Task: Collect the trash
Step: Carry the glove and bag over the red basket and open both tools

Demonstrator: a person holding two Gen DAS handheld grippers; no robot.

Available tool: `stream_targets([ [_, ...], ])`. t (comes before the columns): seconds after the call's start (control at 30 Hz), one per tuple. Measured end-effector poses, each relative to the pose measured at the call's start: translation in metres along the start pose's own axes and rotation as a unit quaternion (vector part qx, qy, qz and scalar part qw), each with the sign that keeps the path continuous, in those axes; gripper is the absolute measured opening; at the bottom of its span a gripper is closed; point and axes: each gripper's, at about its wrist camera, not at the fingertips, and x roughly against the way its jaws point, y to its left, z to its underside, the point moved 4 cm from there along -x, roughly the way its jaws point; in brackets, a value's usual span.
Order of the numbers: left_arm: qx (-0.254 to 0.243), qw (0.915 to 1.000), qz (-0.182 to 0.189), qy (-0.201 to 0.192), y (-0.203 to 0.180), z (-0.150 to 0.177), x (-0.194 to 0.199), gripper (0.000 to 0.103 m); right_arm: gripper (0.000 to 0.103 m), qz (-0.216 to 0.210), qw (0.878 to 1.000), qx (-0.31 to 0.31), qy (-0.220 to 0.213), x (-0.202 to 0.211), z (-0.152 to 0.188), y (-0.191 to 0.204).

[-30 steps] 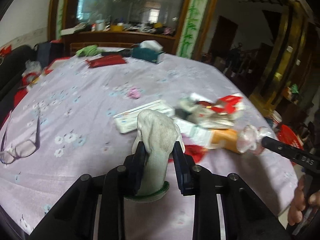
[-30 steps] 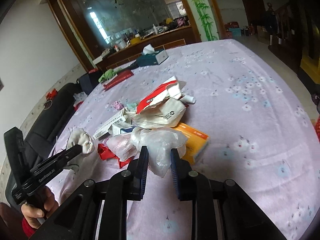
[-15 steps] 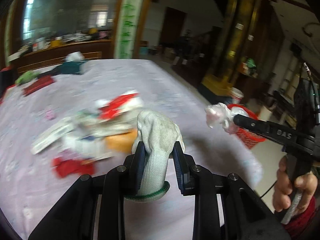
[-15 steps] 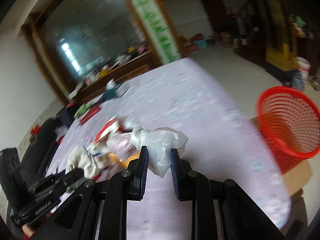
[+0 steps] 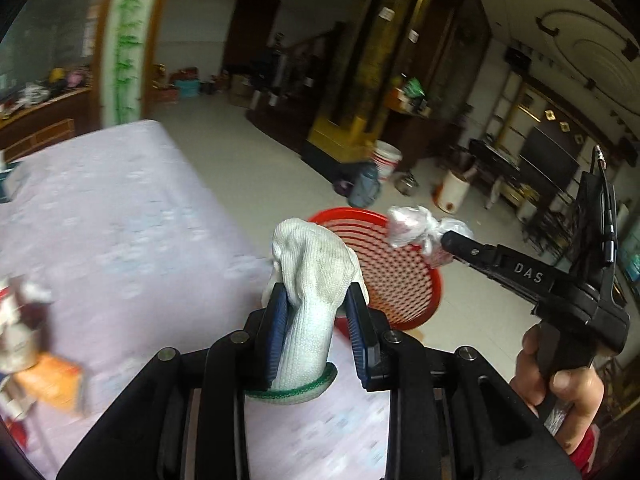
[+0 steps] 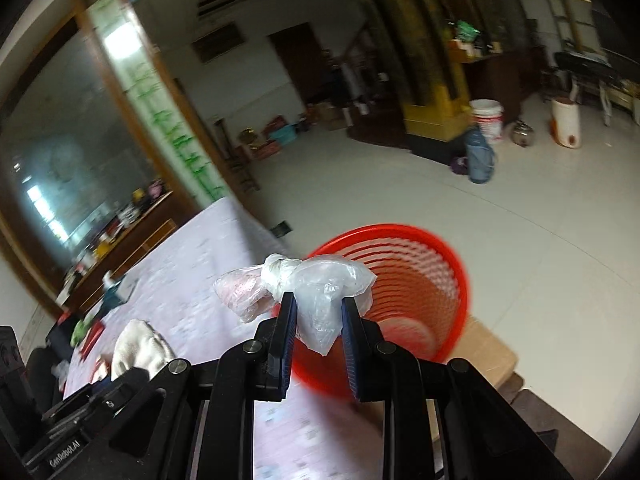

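- Here, nearest the left camera, the left gripper (image 5: 316, 300) is clamped on a white knit glove (image 5: 316, 268) with a green cuff, held upright above the lilac floral tablecloth (image 5: 120, 216).
- The right gripper (image 6: 318, 312) pinches a knotted clear plastic bag (image 6: 316, 284).
- Just past the table edge, a red mesh basket (image 6: 404, 280) stands on the floor, beyond the bag.
- Farther left, blurred litter (image 5: 36, 356) lies on the cloth.

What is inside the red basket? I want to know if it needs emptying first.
The red basket shows only bare mesh walls; its bottom is blurred and partly hidden behind the plastic bag.
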Motion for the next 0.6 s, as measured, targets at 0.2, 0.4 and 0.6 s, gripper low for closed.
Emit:
stream_targets([
  [0.2, -0.021, 0.9994, 0.012, 0.025, -0.033, -0.015, -0.061, 0.044, 0.027, 0.024, 0.999, -0.026, -0.001, -0.016, -0.021, -0.030],
  [0.4, -0.024, 0.9996, 0.003, 0.018, -0.038, -0.017, -0.061, 0.057, 0.039, 0.034, 0.999, -0.030, -0.009, -0.021, -0.030, -0.046],
  [0.6, -0.025, 0.9994, -0.020, -0.014, -0.017, 0.005, -0.005, 0.071, 0.046, 0.009, 1.000, -0.003, -0.018, -0.002, -0.016, -0.028],
])
